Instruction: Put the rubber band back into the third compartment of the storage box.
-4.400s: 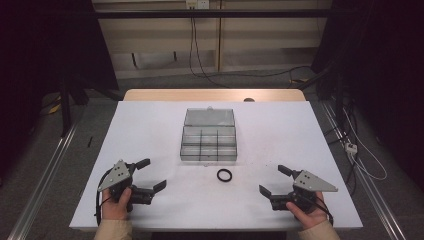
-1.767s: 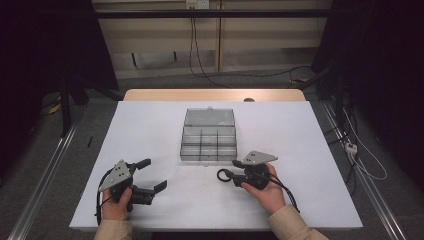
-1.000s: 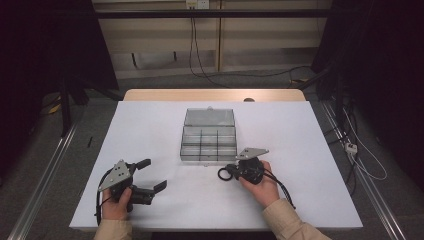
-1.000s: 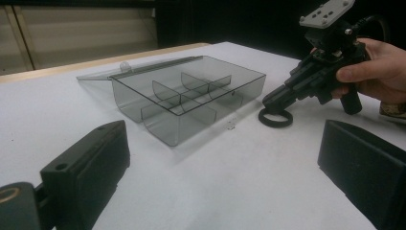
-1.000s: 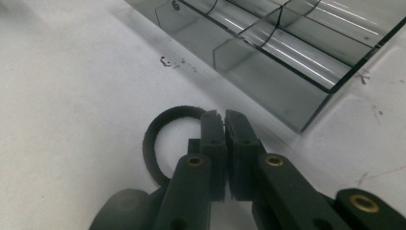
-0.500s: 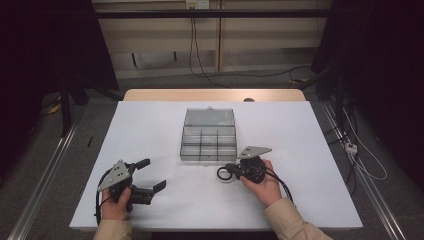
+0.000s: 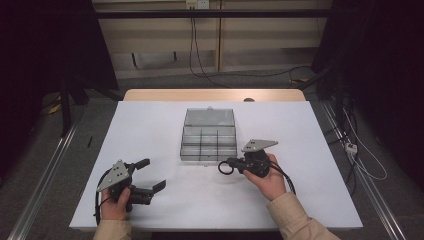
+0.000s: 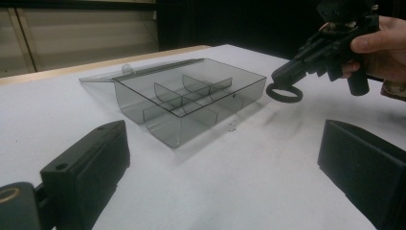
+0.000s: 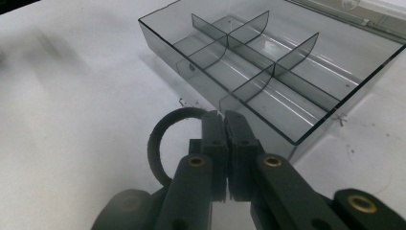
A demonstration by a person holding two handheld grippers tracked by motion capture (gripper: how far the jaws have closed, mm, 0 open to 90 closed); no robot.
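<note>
Near the table's [image 7: 150,125] front edge, the right gripper [image 7: 231,164] is pinching the black ring [image 9: 165,139] and should be lifting it level over the box [image 7: 209,140] wall, while the left gripper [image 7: 150,175] is gaping empty.

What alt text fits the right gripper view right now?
The right gripper, jaws shut, pinches a black ring above the white table. Just beyond it sits a clear compartment box, empty, with its lid open.
</note>
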